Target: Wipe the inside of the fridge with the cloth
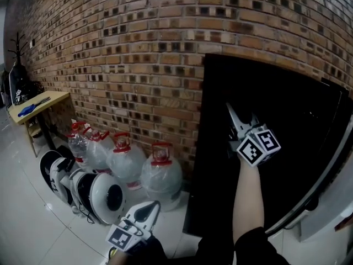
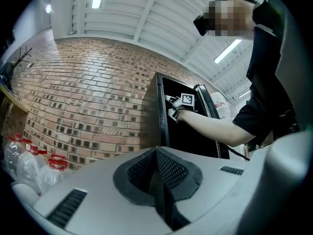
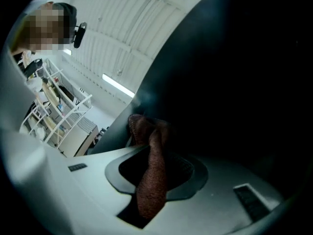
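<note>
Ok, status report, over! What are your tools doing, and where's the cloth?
Left tool shut, empty, held low. Right tool shut on the brown cloth, up at the black fridge. Nothing seen in the way.

Person wearing a black short-sleeved top, right gripper carrying a black-and-white marker cube, left gripper showing a pale grey shell, dark ribbed pads

floor — pale tiles | standing on it: water jugs, black fridge, table
</note>
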{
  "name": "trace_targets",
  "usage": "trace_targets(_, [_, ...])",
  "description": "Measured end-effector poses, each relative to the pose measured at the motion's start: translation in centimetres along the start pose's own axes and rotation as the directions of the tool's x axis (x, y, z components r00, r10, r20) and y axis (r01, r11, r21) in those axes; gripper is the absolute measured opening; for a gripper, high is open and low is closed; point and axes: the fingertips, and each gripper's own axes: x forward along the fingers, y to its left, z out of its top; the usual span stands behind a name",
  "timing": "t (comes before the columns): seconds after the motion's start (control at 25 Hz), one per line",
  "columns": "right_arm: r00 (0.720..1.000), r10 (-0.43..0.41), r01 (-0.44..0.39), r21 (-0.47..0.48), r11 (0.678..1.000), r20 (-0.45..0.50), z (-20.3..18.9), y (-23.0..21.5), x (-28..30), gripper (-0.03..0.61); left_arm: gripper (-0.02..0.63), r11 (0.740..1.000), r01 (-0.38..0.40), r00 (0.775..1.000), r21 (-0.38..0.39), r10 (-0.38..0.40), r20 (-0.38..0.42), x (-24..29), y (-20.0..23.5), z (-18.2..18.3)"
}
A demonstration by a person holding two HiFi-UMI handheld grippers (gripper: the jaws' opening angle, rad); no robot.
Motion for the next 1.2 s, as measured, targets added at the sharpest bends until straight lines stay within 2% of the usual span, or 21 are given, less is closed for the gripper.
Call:
trace_targets(0.16, [1.000, 0.001, -0.001, 0.064, 0.998, 0.009, -0.3, -1.7, 1.1, 0.101, 0.000, 1.000, -0.005, 1.000, 0.007, 0.005, -0.016, -0.2, 1.2, 0.2])
trace_targets(0.4, [0.999, -0.023, 0.025, 0.048, 0.999, -0.042, -1.3, -4.9, 2.4, 0.101, 0.000, 1.000, 0.014, 1.000, 0.004, -0.014, -0.015, 0.5, 1.6, 0.6])
trace_targets(0.52, [0.999, -0.029, 0.030, 0.068, 0.997, -0.028, -1.5, -6.1, 2.9, 0.101, 0.000, 1.000, 0.009, 1.000, -0.011, -0.010, -0.017, 1.0, 2.3, 1.1])
trace_targets(0.64, [0.999, -0.039, 0.040, 0.075, 0.996, -0.019, -2.5, -7.2, 3.7, 0.101, 0.000, 1.000, 0.016, 1.000, 0.016, -0.016, 0.003, 1.4, 2.7, 1.6])
trace_targets(0.92, [0.998, -0.036, 0.040, 0.092, 0.995, -0.048, -4.7, -9.6, 4.7, 0.101, 0.000, 1.000, -0.012, 1.000, 0.010, 0.012, 0.004, 2.1, 3.0, 0.9])
trace_targets(1.2, [0.996, -0.040, 0.049, 0.123, 0.991, -0.075, -6.8, -11.6, 5.8, 0.101, 0.000, 0.998, -0.039, 0.999, 0.052, 0.040, -0.003, 2.9, 2.9, 1.8])
